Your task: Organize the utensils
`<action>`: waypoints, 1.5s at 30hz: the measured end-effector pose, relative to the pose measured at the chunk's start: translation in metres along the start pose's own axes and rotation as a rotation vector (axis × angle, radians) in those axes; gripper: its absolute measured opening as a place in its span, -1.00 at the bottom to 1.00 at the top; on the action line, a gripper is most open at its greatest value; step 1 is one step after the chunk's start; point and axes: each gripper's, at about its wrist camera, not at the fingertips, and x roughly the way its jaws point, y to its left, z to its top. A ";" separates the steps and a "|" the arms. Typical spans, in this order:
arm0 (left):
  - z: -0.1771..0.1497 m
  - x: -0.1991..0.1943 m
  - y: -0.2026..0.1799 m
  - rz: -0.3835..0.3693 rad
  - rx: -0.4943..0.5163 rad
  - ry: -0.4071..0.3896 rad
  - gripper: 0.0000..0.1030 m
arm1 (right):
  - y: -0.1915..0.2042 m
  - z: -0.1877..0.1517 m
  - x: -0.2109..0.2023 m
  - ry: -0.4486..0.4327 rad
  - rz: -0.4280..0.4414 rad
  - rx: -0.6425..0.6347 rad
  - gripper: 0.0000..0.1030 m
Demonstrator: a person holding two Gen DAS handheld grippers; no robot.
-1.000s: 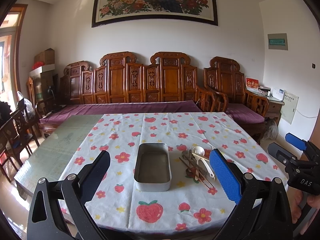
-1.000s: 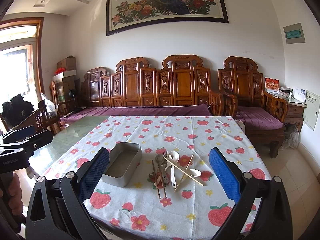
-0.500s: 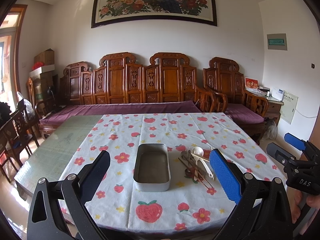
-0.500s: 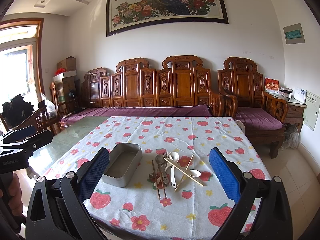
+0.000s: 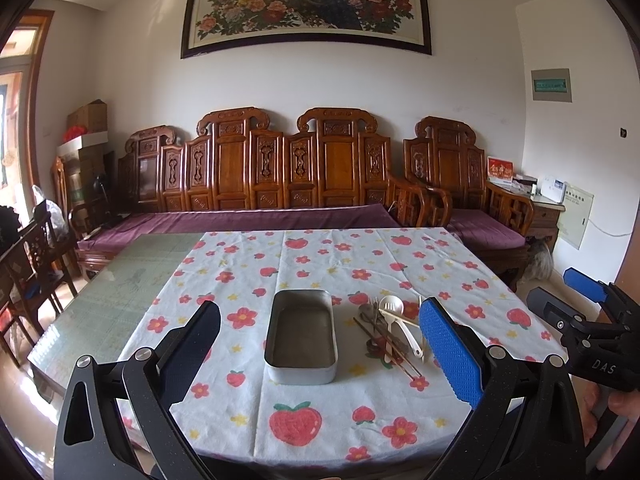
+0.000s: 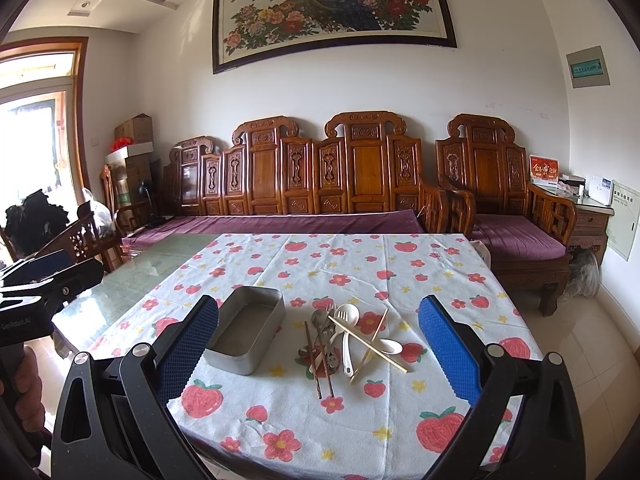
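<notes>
An empty metal tin lies on the flowered tablecloth. Just right of it is a loose pile of utensils: white plastic spoons, a metal spoon and fork, dark chopsticks and pale wooden chopsticks. My left gripper is open, held back above the table's near edge and facing the tin. My right gripper is open too, held back and facing the pile. Neither touches anything. Each gripper shows at the edge of the other's view, held by a hand.
The table's left part is bare green glass. A carved wooden bench with purple cushions stands behind the table, an armchair at the right. Dark wooden chairs stand at the left.
Both views have barely shifted; the grippers stay open and the tin and utensils lie where they were.
</notes>
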 end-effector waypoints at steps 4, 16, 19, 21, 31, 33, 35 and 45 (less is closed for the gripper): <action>0.000 0.000 0.000 0.000 0.001 0.001 0.87 | 0.001 0.001 0.000 0.000 0.000 0.001 0.95; -0.004 0.010 -0.005 -0.009 0.012 0.037 0.87 | 0.004 0.004 0.003 0.020 0.000 0.005 0.95; -0.009 0.023 -0.006 -0.021 0.021 0.081 0.87 | 0.003 0.002 0.009 0.032 -0.008 0.005 0.95; -0.015 0.035 -0.008 -0.033 0.031 0.117 0.87 | -0.010 -0.003 0.016 0.042 -0.010 0.002 0.95; -0.033 0.092 -0.014 -0.090 0.072 0.220 0.87 | -0.049 -0.028 0.082 0.127 -0.017 -0.017 0.66; -0.034 0.103 -0.017 -0.098 0.081 0.233 0.87 | -0.060 -0.032 0.101 0.155 -0.009 -0.015 0.56; -0.036 0.115 -0.019 -0.109 0.088 0.247 0.87 | -0.068 -0.036 0.121 0.185 -0.001 -0.013 0.44; -0.052 0.173 -0.034 -0.139 0.099 0.346 0.87 | -0.104 -0.067 0.220 0.343 0.022 -0.027 0.11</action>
